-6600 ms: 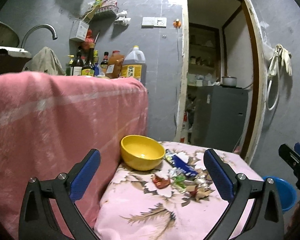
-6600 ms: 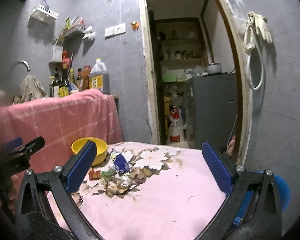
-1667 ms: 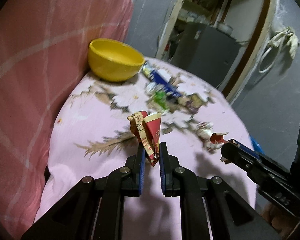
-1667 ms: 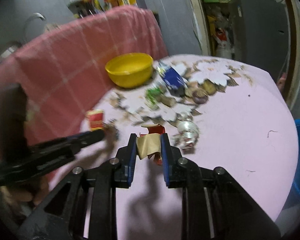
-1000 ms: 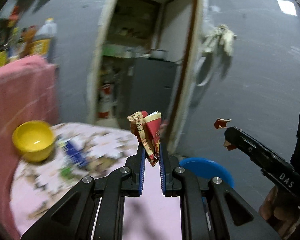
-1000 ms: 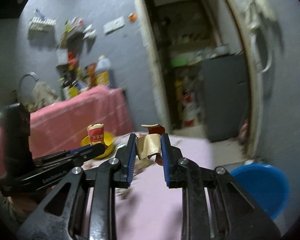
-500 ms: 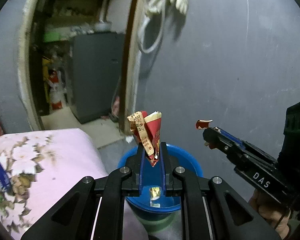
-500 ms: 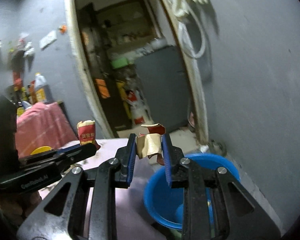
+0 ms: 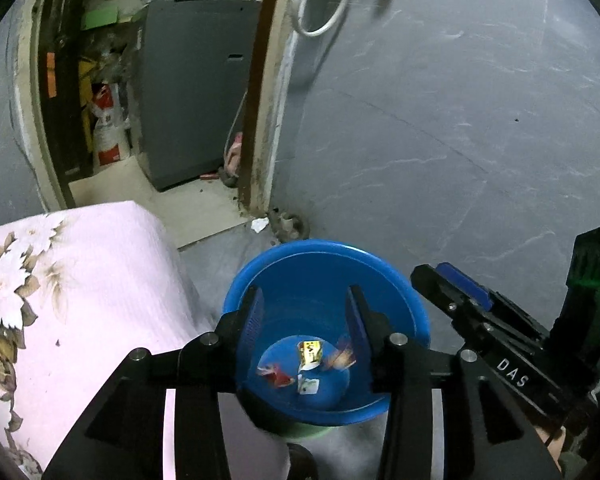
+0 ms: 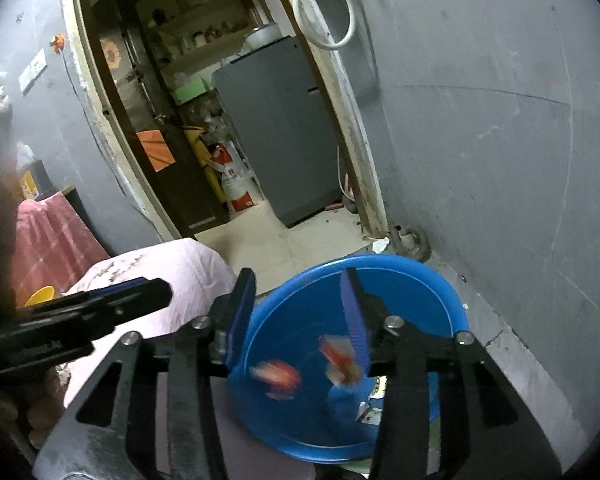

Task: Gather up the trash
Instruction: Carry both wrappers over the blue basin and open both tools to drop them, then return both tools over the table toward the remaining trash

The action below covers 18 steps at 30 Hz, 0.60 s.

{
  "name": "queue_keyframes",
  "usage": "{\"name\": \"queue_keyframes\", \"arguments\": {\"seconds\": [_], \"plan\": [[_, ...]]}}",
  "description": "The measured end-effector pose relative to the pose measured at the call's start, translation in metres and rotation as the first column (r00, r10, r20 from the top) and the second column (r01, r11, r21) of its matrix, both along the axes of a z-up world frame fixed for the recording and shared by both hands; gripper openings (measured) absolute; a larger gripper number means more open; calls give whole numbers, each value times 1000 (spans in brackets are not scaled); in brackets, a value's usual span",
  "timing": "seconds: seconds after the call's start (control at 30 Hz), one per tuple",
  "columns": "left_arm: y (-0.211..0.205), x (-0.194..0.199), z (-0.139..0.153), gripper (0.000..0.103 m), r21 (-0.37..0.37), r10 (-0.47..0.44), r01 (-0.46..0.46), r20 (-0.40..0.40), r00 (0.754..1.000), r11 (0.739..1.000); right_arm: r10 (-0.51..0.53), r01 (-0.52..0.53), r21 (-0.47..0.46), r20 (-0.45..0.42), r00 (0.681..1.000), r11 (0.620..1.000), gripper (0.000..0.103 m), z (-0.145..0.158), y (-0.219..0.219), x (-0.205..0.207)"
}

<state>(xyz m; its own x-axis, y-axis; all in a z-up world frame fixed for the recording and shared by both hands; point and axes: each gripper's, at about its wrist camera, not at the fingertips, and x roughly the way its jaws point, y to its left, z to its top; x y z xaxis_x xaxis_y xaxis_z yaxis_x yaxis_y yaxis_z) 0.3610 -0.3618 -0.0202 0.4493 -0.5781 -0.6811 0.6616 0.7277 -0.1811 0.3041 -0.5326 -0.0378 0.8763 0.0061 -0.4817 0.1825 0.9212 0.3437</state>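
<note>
A blue bucket (image 9: 324,246) stands on the floor beside the table, right below both grippers. My left gripper (image 9: 306,314) hangs over its mouth, jaws opening, with nothing between them. On the bucket's bottom lie a red wrapper (image 9: 276,376), a yellow wrapper (image 9: 310,350) and a brown-red one (image 9: 342,356). My right gripper (image 10: 296,312) is over the same bucket (image 10: 380,260), jaws opening and empty. Two blurred red wrappers (image 10: 278,376) (image 10: 340,356) are dropping inside. Each gripper shows in the other's view: the right gripper (image 9: 444,280), the left gripper (image 10: 140,296).
The table with the pink floral cloth (image 9: 80,280) is at the left, its edge close to the bucket. A yellow bowl (image 10: 40,294) sits on it. Behind are a doorway with a grey fridge (image 9: 196,92), a red-white sack (image 9: 108,128) and a grey wall at the right.
Both grippers came down closer over the bucket and opened. The red wrapper has left the left jaws and the brown-red one the right jaws; both are now in the bucket.
</note>
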Motion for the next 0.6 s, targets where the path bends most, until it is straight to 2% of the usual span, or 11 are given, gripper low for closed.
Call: {"name": "queue_keyframes", "arguments": {"seconds": [0.17,0.4,0.5,0.6], "plan": [[24,-10,4,43,-25,55,-55,16,998,998,-8,8,6,8,1000,1000,64,3,2,-4],[71,-30,30,53,-91,154,-146,88,984,985,11,-7,-46,70,997,999,77,29,23,-17],[100,-39,44,59,-128,216,-200,124,969,971,26,-17,-75,112,993,997,86,45,38,-27],[130,-48,54,73,-171,279,-254,142,950,952,46,-32,-98,154,987,995,93,60,56,-37]]}}
